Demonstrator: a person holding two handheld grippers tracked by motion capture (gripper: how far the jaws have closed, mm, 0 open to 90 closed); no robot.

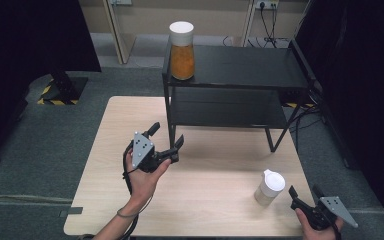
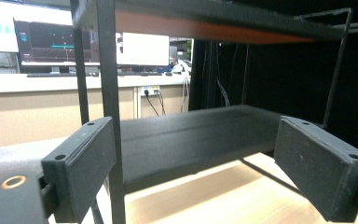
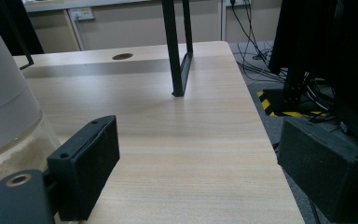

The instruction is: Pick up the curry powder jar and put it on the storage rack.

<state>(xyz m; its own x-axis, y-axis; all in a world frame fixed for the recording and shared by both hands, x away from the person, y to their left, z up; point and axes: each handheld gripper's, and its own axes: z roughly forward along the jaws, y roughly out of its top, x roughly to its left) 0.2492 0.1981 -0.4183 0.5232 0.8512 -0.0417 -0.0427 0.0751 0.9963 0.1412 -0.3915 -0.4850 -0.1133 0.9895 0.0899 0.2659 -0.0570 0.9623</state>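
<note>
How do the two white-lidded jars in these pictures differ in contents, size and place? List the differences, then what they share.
The jar on the shelf holds orange contents; the jar on the table holds pale, sandy contents. The jar on the shelf looks taller, and the jar on the table shorter. The first stands on the black rack's top shelf, the second on the wooden table near the right gripper. Both are clear, upright and white-lidded.

We saw a pale wood-grain table [image 1: 205, 200] carrying a black metal shelf rack [image 1: 230, 90]. On its top stood a clear jar [image 1: 182, 50] with orange filling and a white lid. Near the table's front stood a second jar [image 1: 269, 188], white-lidded, with pale beige filling. The left gripper [image 1: 166, 141] and right gripper [image 1: 304, 196] were black, each with a grey plate dotted white. The floor [image 1: 55, 145] was grey carpet, with yellow-and-black hazard stripes [image 1: 55, 101] at a black stand's base.
</note>
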